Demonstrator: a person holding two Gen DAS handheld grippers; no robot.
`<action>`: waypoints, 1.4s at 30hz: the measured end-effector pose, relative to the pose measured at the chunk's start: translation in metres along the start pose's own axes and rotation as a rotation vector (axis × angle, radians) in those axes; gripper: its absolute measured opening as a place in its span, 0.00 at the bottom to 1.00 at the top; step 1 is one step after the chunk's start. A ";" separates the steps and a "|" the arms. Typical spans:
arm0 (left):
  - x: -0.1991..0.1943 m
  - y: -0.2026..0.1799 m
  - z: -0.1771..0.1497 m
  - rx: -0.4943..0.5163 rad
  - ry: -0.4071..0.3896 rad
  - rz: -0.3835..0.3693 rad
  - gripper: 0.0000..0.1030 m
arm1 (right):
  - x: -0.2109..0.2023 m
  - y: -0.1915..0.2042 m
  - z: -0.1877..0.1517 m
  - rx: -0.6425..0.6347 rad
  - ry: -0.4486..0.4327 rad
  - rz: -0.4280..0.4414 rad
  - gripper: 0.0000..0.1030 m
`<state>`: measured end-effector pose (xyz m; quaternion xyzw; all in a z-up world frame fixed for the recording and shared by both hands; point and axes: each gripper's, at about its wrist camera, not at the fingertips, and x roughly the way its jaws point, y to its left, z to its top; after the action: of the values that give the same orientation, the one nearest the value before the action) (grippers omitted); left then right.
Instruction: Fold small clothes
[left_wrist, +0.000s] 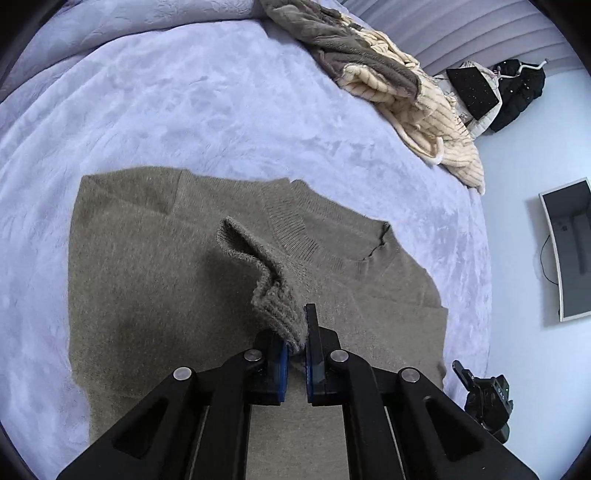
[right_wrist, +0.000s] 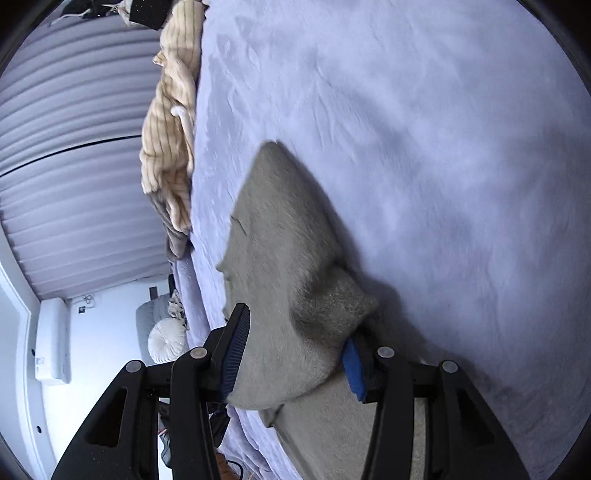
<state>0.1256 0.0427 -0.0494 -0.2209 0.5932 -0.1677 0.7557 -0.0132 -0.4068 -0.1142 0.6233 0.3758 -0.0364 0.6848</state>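
Note:
An olive-grey knit sweater (left_wrist: 155, 280) lies flat on the lavender bed cover (left_wrist: 184, 110), collar toward the far side. My left gripper (left_wrist: 295, 332) is shut on the ribbed sleeve cuff (left_wrist: 273, 306) and holds it raised over the sweater's chest. In the right wrist view the sweater (right_wrist: 280, 229) fills the space between the blue pads of my right gripper (right_wrist: 295, 354). Its jaws stand wide apart around a thick fold of the sweater's edge; I cannot tell whether the pads press on the cloth.
A pile of cream striped and grey clothes (left_wrist: 388, 85) lies at the bed's far right edge, also in the right wrist view (right_wrist: 173, 122). Black garments (left_wrist: 517, 92) lie beyond it. The right gripper's body (left_wrist: 487, 398) shows beside the bed. A padded headboard (right_wrist: 74, 166) stands behind.

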 end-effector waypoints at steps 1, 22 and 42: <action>-0.003 -0.003 0.004 0.000 -0.004 -0.007 0.07 | 0.002 0.000 0.001 0.008 0.007 -0.001 0.51; 0.012 0.012 -0.021 0.091 0.028 0.133 0.07 | -0.005 0.032 -0.001 -0.350 0.026 -0.256 0.06; 0.025 0.032 -0.043 0.053 0.072 0.182 0.07 | 0.041 0.040 0.045 -0.427 0.209 -0.393 0.08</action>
<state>0.0898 0.0506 -0.0956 -0.1399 0.6329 -0.1216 0.7517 0.0581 -0.4200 -0.1066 0.3810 0.5567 -0.0238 0.7378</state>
